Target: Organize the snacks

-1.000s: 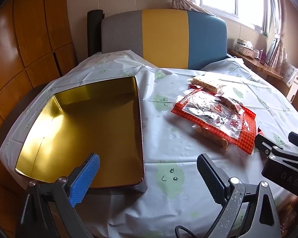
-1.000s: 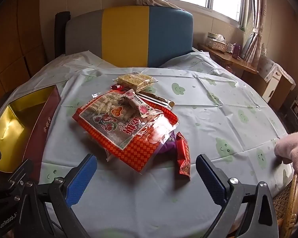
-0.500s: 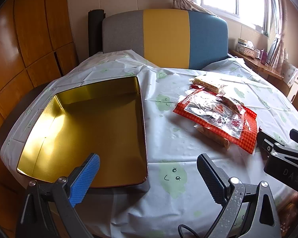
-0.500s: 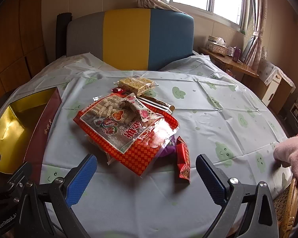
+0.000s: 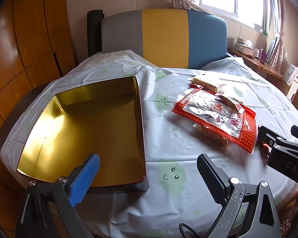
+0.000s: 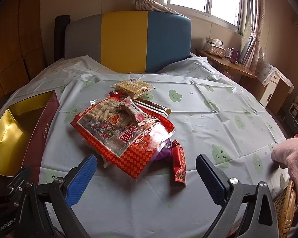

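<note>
A gold-lined tin box (image 5: pixel 85 130) with dark red outer walls (image 6: pixel 40 132) lies open and holds nothing, at the table's left. A pile of snacks sits to its right: a large red bag of rice crackers (image 6: pixel 121 132) (image 5: pixel 214 117), a clear pack of sesame bars (image 6: pixel 133 87) (image 5: pixel 206 82), a small red wrapped bar (image 6: pixel 178 163), a purple packet (image 6: pixel 164 151) half hidden under the bag, and a long brown stick pack (image 6: pixel 155 106). My left gripper (image 5: pixel 148 174) hovers open over the tin's near right corner. My right gripper (image 6: pixel 146 175) is open just short of the big bag.
A round table with a pale cloud-print cloth (image 6: pixel 218 107) carries everything. A grey, yellow and blue chair back (image 6: pixel 129 41) stands behind it. At the right edge, a person's pink sleeve (image 6: pixel 290 154) rests on a wicker chair (image 6: pixel 286 204). A wooden side shelf (image 6: pixel 224 59) runs under the window.
Both grippers have drawn back and risen slightly, so the tin and the snack pile sit a little farther off. Nothing on the table has moved.
</note>
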